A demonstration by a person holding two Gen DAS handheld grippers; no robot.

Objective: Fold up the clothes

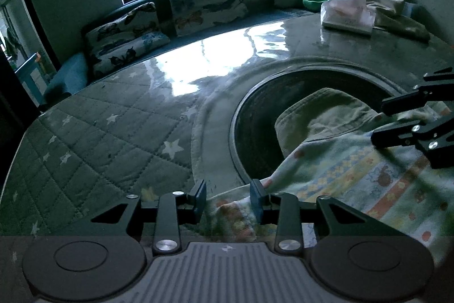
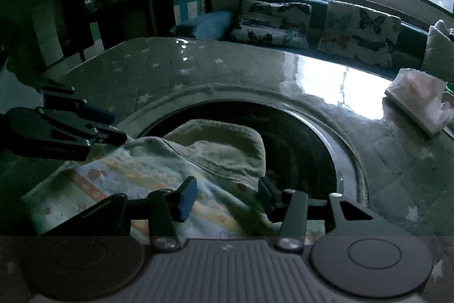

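Item: garment (image 1: 354,169), patterned bands with a plain greenish hood, lying on the table (image 1: 159,104) and draped partly over the dark round recess (image 1: 255,110); hood end lies in the recess.

Left gripper (image 1: 228,196): my jaws stand apart, straddling the near hem, nothing clamped.

Right gripper (image 2: 227,198): my jaws stand apart over the garment beside the hood, likewise holding nothing. I judge both are placed to take edges for a fold.

Containers: green bowl (image 1: 315,1), contents hidden. Recess: holds only the hood.
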